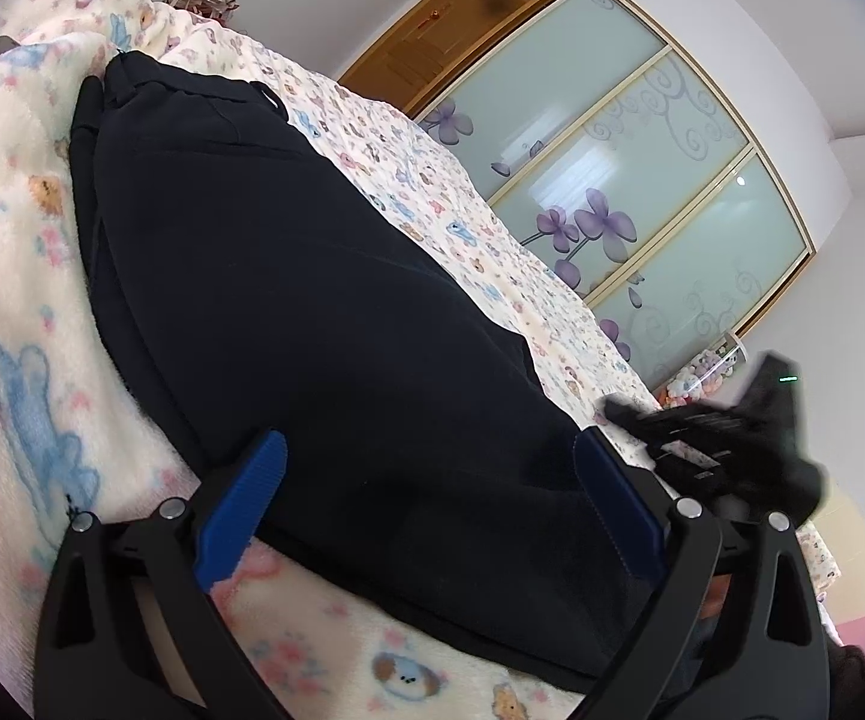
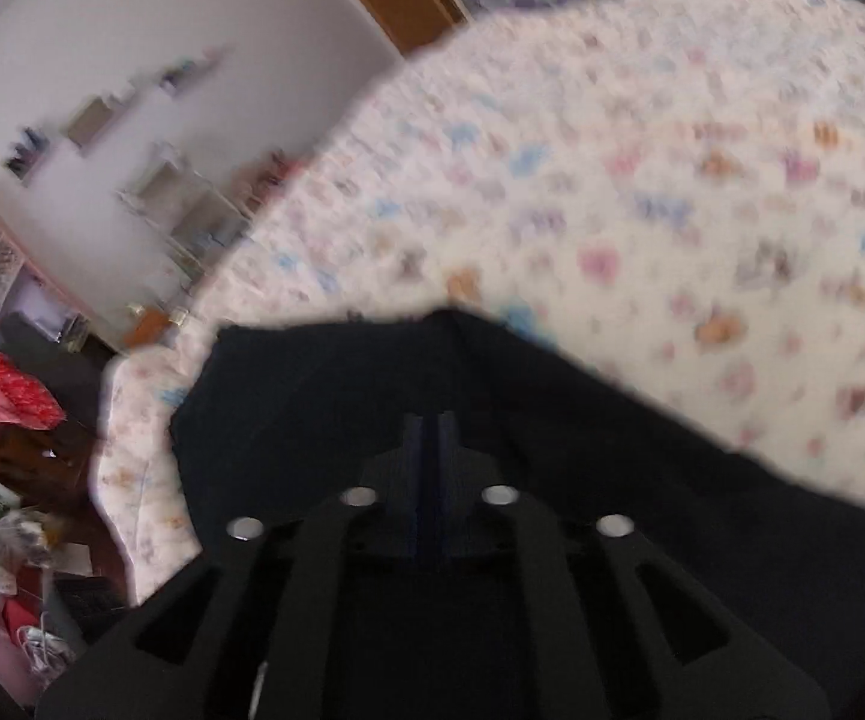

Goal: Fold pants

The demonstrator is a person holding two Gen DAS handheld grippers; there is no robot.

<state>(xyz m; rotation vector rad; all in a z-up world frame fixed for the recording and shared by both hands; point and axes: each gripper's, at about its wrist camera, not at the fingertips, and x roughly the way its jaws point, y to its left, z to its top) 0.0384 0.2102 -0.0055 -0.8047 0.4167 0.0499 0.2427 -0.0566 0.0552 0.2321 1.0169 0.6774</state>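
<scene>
- Patterned blanket covers the bed, with sliding wardrobe doors behind.
- Black pants lie on it, apparently folded lengthwise (legs stacked); the crosswise folds look left to do.
- Left gripper gapes wide astride the pants' near end, gripping nothing.
- Right gripper is nearly closed over dark cloth; whether it pinches any can't be told.

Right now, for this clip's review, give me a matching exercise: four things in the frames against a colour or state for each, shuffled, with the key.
Things:
1. pants
2. left gripper
3. right gripper
4. wardrobe doors

States:
A. frosted, purple flowers
B. jaws nearly together over dark cloth
C. black, lying on the blanket
D. jaws wide, blue pads either side of cloth

Pairs: 1-C, 2-D, 3-B, 4-A
</scene>
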